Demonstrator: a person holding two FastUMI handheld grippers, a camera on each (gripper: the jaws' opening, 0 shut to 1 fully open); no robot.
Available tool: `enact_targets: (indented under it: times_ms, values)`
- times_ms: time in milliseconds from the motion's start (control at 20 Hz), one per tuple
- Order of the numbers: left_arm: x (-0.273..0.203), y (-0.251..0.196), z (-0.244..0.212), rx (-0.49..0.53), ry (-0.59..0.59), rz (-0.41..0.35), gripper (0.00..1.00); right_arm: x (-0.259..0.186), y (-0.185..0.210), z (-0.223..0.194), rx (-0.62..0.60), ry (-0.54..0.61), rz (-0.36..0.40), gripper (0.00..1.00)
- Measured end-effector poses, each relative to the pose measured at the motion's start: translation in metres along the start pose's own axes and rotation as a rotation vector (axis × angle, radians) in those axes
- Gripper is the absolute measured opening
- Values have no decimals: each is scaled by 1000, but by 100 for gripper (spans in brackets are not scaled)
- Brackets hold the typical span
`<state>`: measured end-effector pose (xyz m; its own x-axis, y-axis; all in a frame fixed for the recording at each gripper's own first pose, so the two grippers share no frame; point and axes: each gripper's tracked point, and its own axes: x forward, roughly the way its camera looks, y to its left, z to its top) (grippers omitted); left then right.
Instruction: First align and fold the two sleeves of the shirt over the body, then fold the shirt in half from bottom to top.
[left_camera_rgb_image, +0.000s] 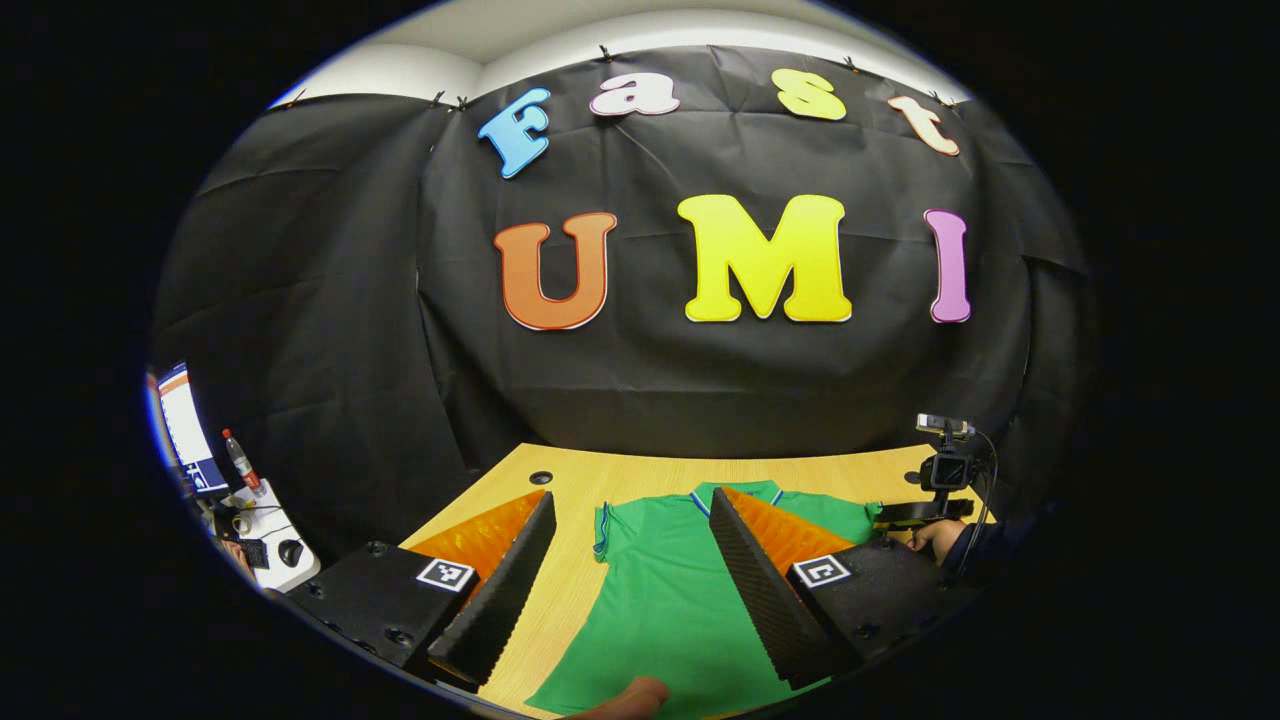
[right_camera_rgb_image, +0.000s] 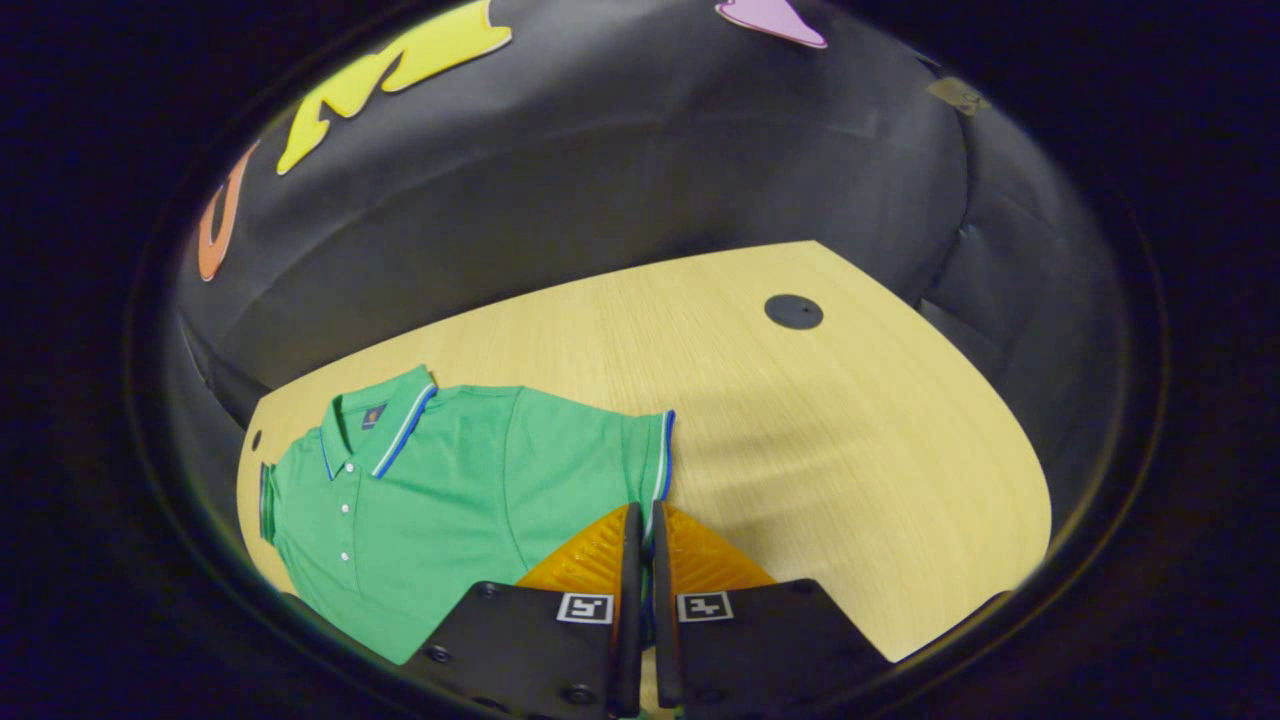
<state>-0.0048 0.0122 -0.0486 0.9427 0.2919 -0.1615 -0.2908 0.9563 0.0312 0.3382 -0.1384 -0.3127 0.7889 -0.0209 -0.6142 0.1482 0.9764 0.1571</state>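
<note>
green shirt (right_camera_rgb_image: 440, 490) flat on wooden table (right_camera_rgb_image: 800, 440), collar up, buttons showing. right gripper (right_camera_rgb_image: 640, 545) pressed together at the cuff of one sleeve (right_camera_rgb_image: 640, 450), probably pinching it, though the cloth between the fingers is hard to see. left gripper (left_camera_rgb_image: 630, 560) spread wide above the body. no fold made yet. black cloth wall behind; side desk with bottle (left_camera_rgb_image: 240, 462) at left.

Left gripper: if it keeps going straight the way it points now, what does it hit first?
Probably the green polo shirt, which lies flat between the open fingers of the left gripper. Beyond it come the wooden table and the black cloth wall. Depth is unclear.
</note>
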Motion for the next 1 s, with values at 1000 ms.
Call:
enact_targets:
  times_ms: [1000]
  values:
    - [0, 53, -17, -85, 31, 84, 100, -21, 141, -27, -281, -8, 182, 8]
